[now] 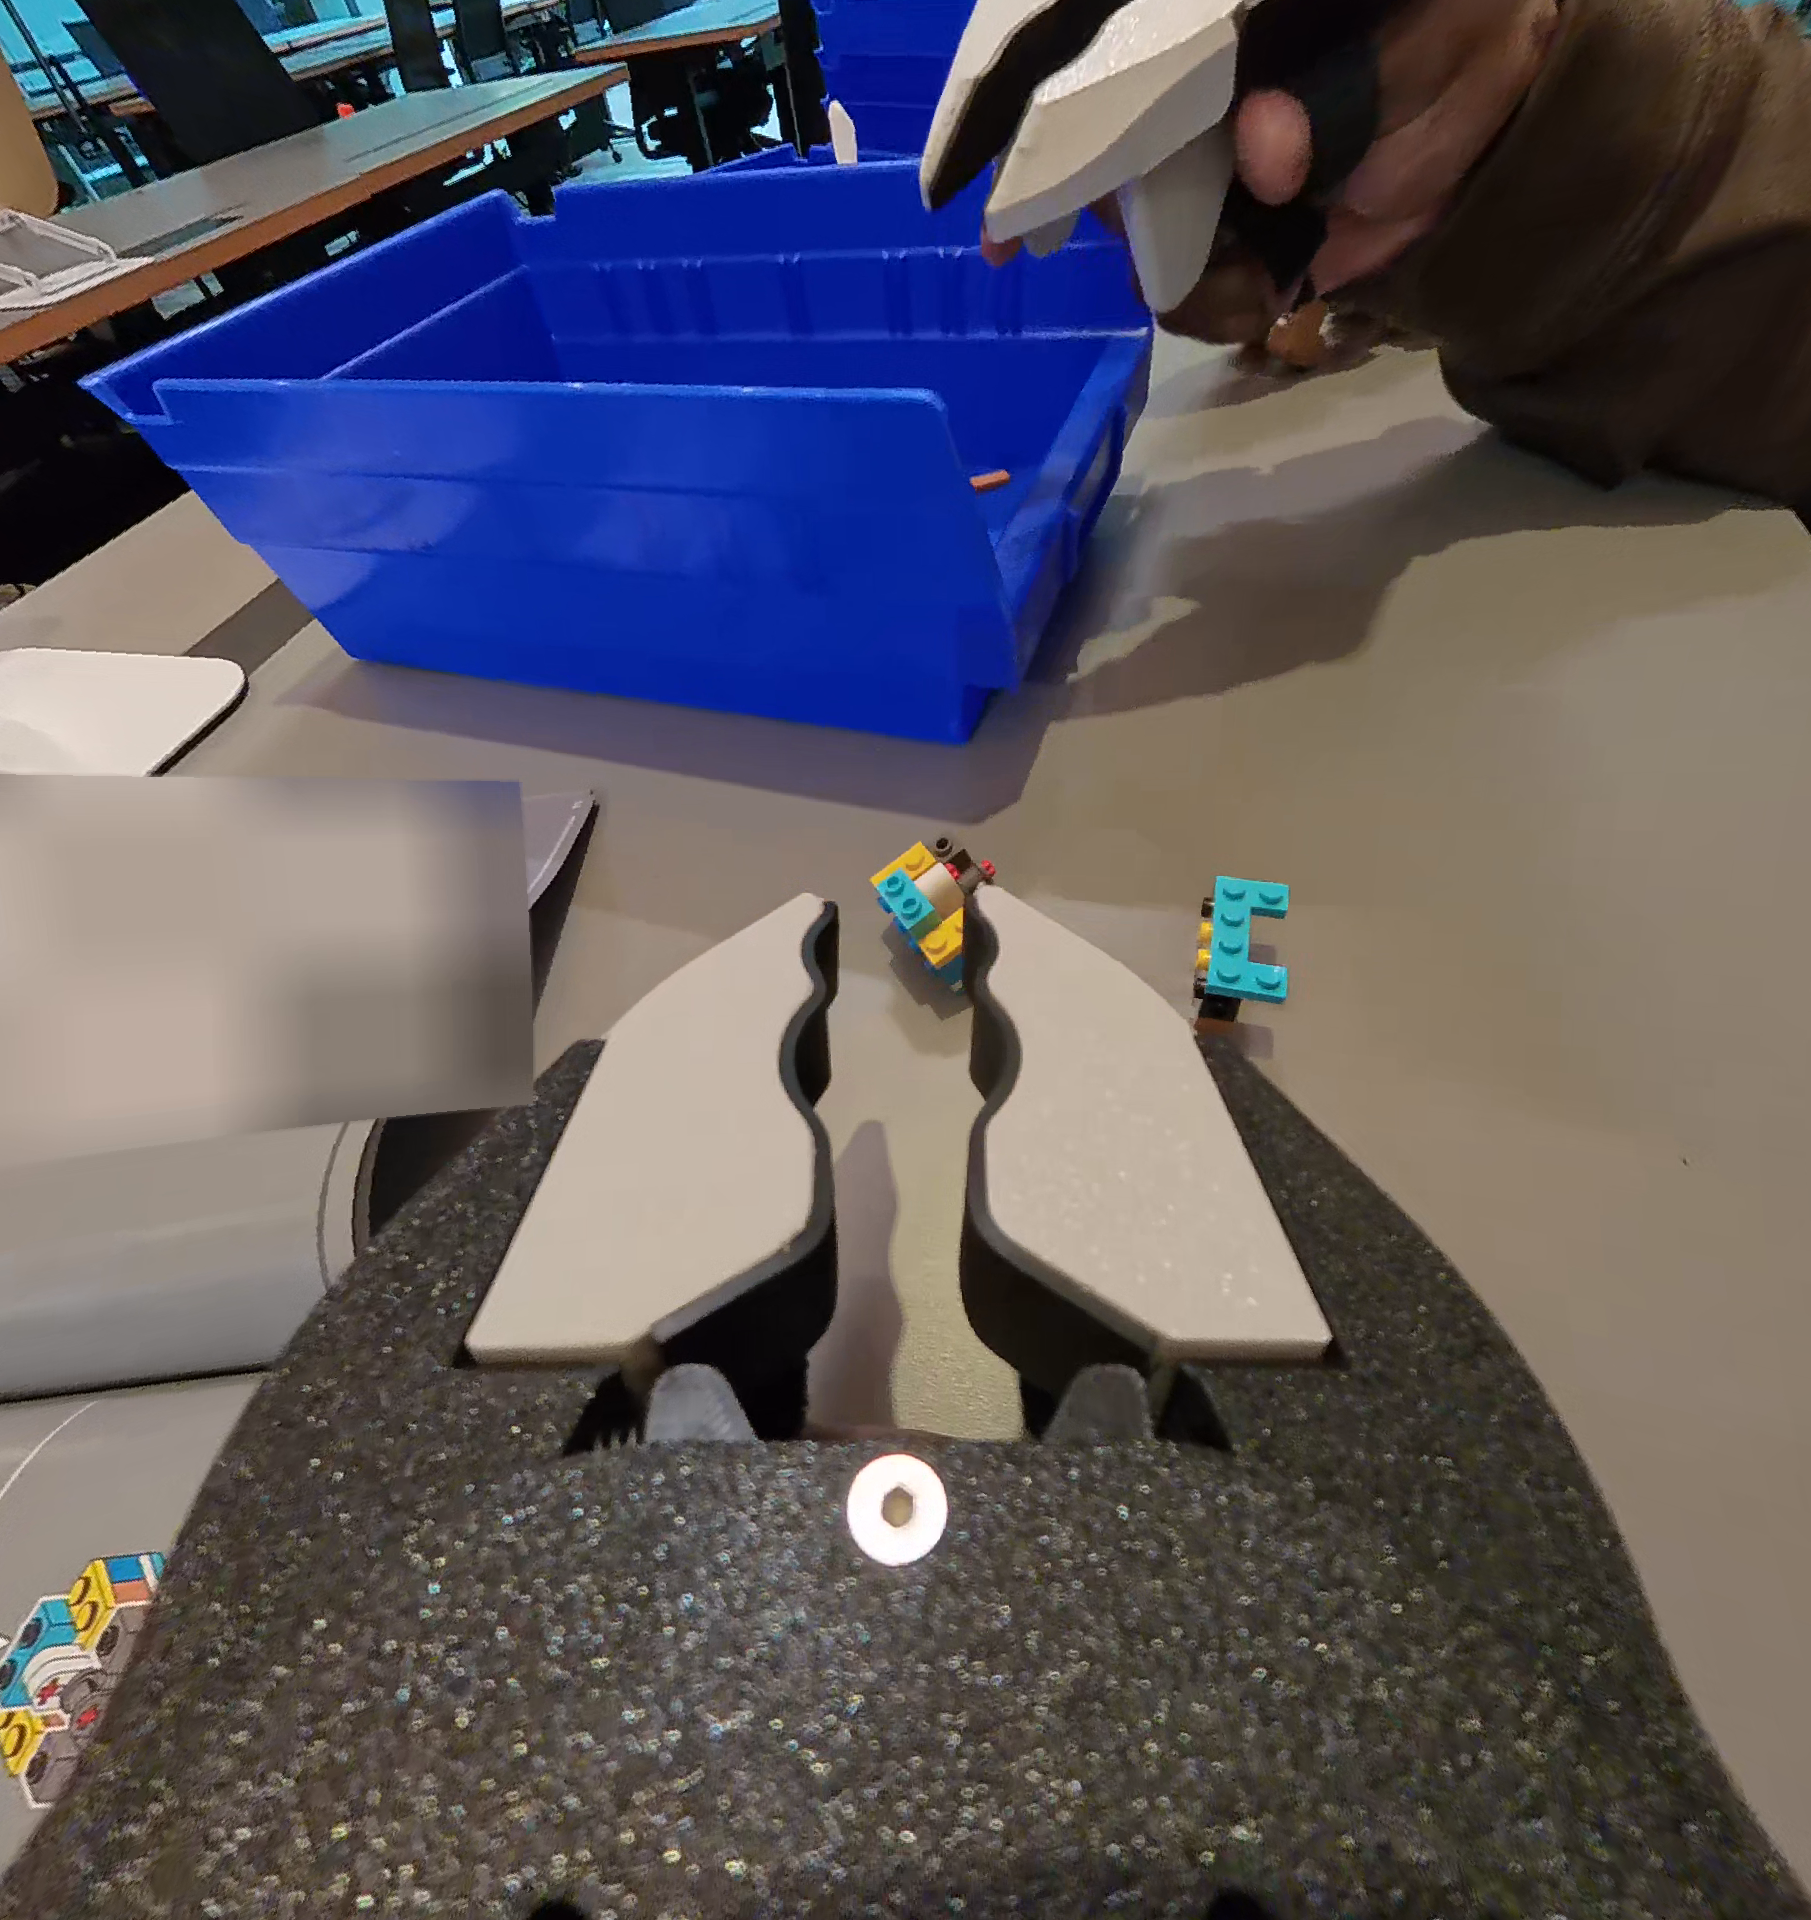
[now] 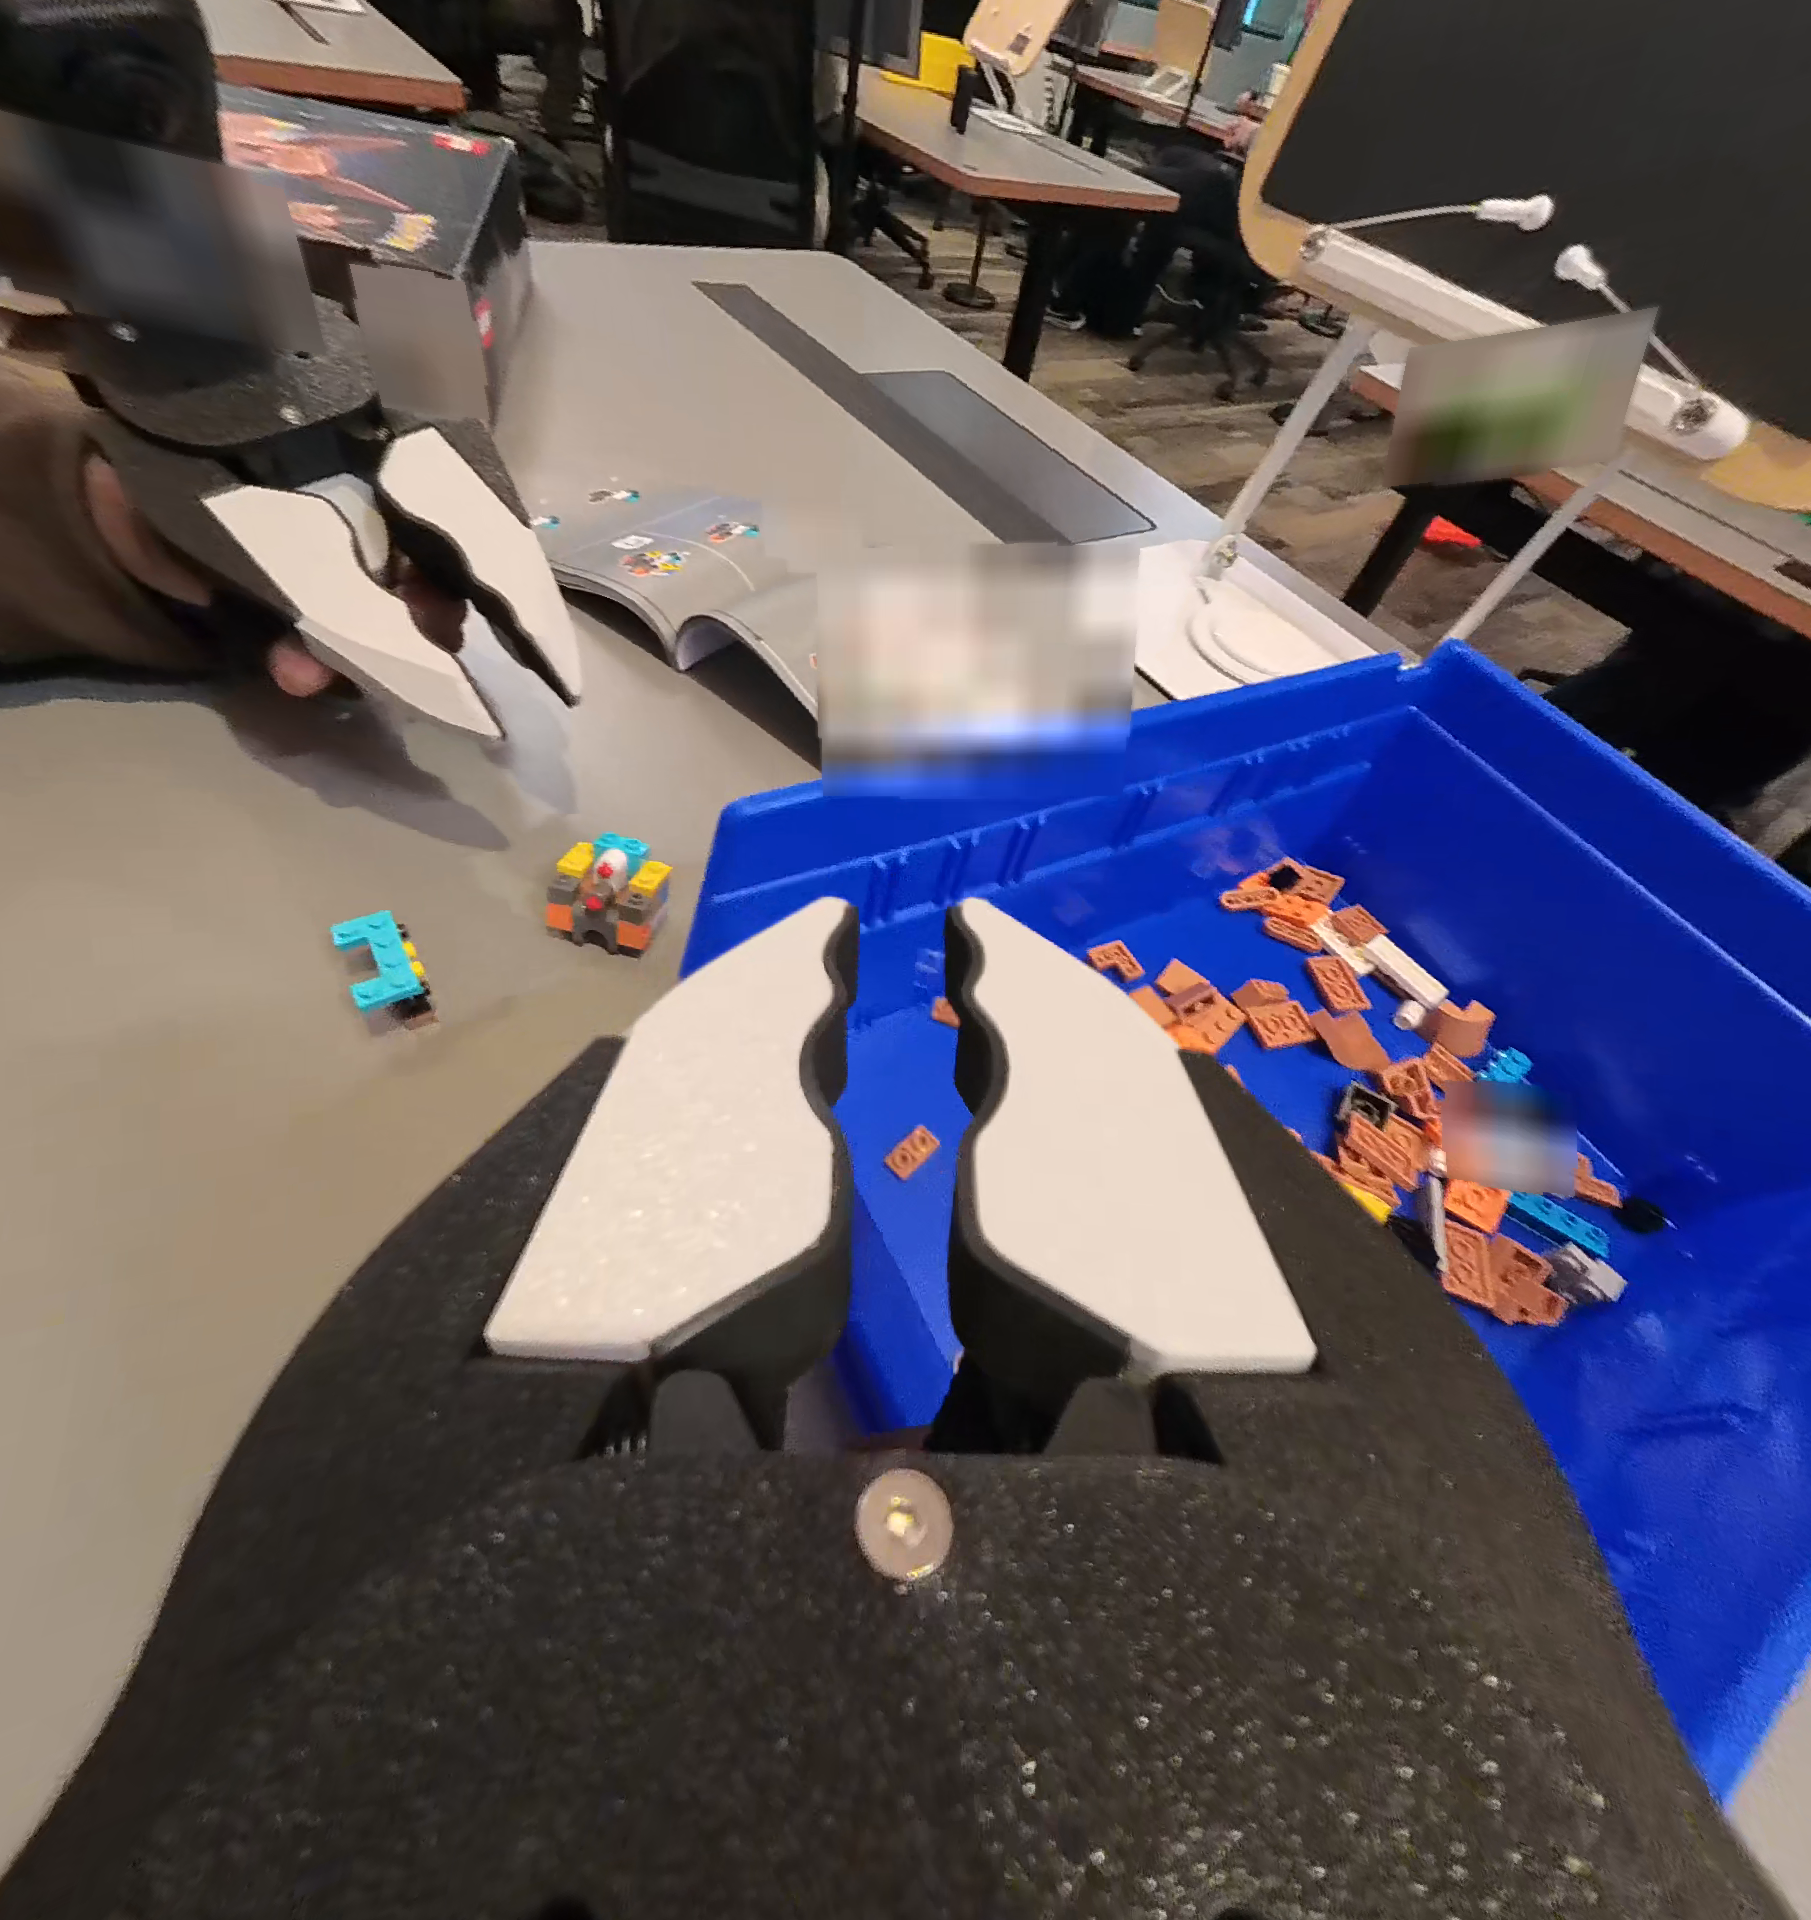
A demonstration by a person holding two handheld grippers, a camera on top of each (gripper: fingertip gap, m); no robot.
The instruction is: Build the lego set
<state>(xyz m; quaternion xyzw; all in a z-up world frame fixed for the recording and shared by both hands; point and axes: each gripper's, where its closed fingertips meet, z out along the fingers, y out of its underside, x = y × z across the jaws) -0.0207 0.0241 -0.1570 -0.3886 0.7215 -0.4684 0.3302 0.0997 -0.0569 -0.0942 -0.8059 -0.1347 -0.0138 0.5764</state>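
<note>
Right tongs [image 2: 901, 914], parted, above blue bin [image 2: 1503, 727] of bricks [image 2: 1400, 1132]

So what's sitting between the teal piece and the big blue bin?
The small yellow and teal build stands between the teal piece and the blue bin; bare table otherwise. The right wrist view shows it.

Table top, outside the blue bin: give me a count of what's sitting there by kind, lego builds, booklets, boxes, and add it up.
Lego sub-assemblies: 2, the yellow and grey build and the teal plate build
Open instruction booklet: 1
Lego set box: 1
Total: 4
The loose bricks inside the blue bin are not counted.
</note>
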